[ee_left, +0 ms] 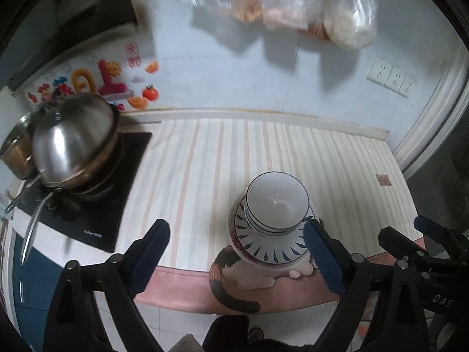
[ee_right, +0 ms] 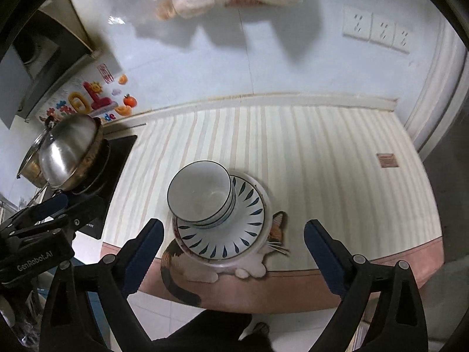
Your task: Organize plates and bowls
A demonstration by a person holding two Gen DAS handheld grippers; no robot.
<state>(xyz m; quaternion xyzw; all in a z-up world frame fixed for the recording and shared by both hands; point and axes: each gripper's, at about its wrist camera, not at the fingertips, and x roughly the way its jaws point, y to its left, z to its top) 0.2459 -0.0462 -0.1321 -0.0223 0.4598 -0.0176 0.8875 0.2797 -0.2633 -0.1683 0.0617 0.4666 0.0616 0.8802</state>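
Two or more white bowls [ee_left: 277, 202] with dark rims sit nested on a stack of plates; the top plate [ee_left: 269, 246] has a blue leaf pattern. The stack stands near the front edge of a striped mat [ee_left: 205, 161] printed with a cat. My left gripper [ee_left: 236, 226] hovers above and in front of the stack, open, with nothing between its blue pads. The right wrist view shows the same bowls [ee_right: 199, 196] and plate [ee_right: 249, 228] under my right gripper [ee_right: 233, 224], also open and touching nothing. One blue finger [ee_left: 431, 230] of the right gripper shows at the right edge.
A steel lid [ee_left: 73, 146] covers pots on a black cooktop [ee_left: 99, 205] at the left, with a ladle handle sticking out. Plastic bags [ee_left: 293, 3] hang on the tiled wall, and sockets [ee_left: 391, 77] sit at the right. Below the counter edge lies tiled floor.
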